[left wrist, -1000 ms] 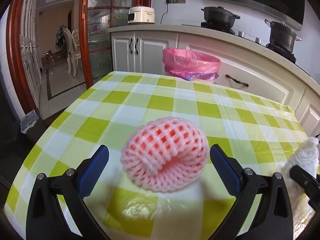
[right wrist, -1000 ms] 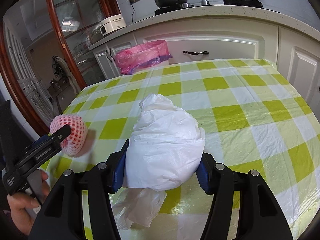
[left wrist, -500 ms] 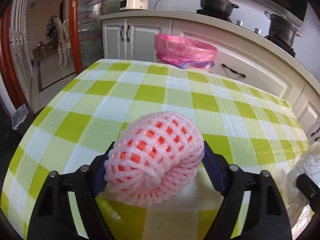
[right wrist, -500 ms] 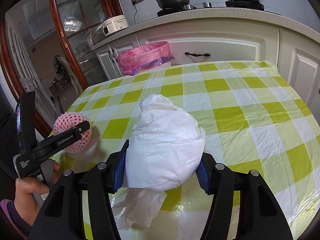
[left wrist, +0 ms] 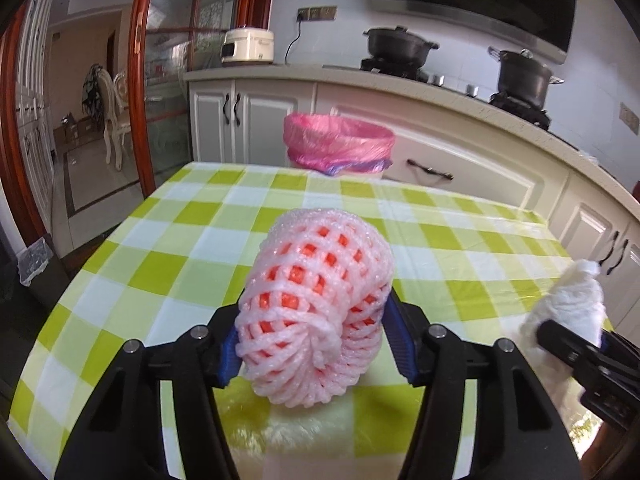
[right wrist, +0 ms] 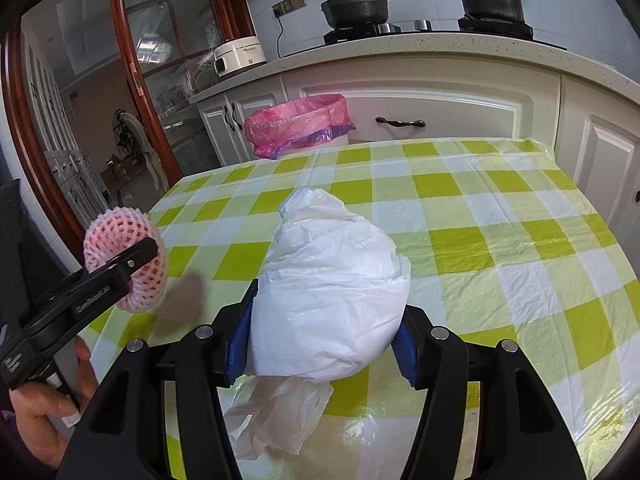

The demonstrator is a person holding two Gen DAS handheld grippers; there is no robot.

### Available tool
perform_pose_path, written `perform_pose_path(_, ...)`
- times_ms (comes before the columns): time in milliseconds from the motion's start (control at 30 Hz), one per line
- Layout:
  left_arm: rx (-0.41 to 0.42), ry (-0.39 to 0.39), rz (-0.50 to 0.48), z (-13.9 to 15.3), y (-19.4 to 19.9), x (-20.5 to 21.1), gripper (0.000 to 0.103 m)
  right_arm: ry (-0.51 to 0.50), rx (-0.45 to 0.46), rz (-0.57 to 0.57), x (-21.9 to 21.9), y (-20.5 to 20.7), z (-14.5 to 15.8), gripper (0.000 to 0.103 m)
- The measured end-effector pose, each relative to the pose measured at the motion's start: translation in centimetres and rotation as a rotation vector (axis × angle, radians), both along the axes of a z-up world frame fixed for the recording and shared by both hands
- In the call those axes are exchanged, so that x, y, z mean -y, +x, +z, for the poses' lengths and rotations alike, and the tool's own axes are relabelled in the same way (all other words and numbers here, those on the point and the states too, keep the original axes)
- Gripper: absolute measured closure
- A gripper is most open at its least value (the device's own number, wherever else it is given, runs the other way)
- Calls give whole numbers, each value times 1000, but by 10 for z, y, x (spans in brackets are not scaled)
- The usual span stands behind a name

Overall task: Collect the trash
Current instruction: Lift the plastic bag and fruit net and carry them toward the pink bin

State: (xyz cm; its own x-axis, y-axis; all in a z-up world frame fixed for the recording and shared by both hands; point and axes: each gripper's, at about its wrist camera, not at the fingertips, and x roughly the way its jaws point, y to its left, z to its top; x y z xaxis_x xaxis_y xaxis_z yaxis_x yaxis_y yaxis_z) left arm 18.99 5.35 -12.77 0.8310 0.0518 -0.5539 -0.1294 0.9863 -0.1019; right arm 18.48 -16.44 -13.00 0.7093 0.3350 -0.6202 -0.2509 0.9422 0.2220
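My left gripper [left wrist: 310, 340] is shut on a pink foam fruit net [left wrist: 316, 300] and holds it lifted above the checked table [left wrist: 168, 248]. The net also shows in the right wrist view [right wrist: 124, 260], clamped in the left gripper [right wrist: 132, 264] at the table's left edge. My right gripper [right wrist: 320, 344] is shut on a crumpled white plastic bag [right wrist: 332, 292], whose loose tail hangs onto the table. The bag also shows in the left wrist view [left wrist: 568, 304] at the right. A bin with a pink liner [left wrist: 338, 146] stands beyond the table's far edge, also in the right wrist view [right wrist: 298, 124].
White kitchen cabinets [right wrist: 440, 108] and a counter with black pots [left wrist: 396, 42] and a rice cooker [left wrist: 248, 46] run behind the table. A wood-framed glass door [left wrist: 144, 80] stands at the left. The green-checked tablecloth [right wrist: 500, 240] stretches between the grippers and the bin.
My left gripper closed on the pink foam net and lifted it off the table. My right gripper kept its hold on the white bag and rose slightly.
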Motion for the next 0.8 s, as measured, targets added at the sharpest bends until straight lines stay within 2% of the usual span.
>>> perform_pose_path(167, 51, 33, -56, 14, -25, 15, 46, -25, 43, 18, -4, -7, 8, 47)
perform_pose_path(400, 92, 66, -78, 24, -47, 24, 46, -39, 86, 21, -6, -15, 19, 47)
perform_pose_path(800, 141, 56, -74, 43, -62, 21, 46, -63, 184, 44, -11, -30, 48, 47)
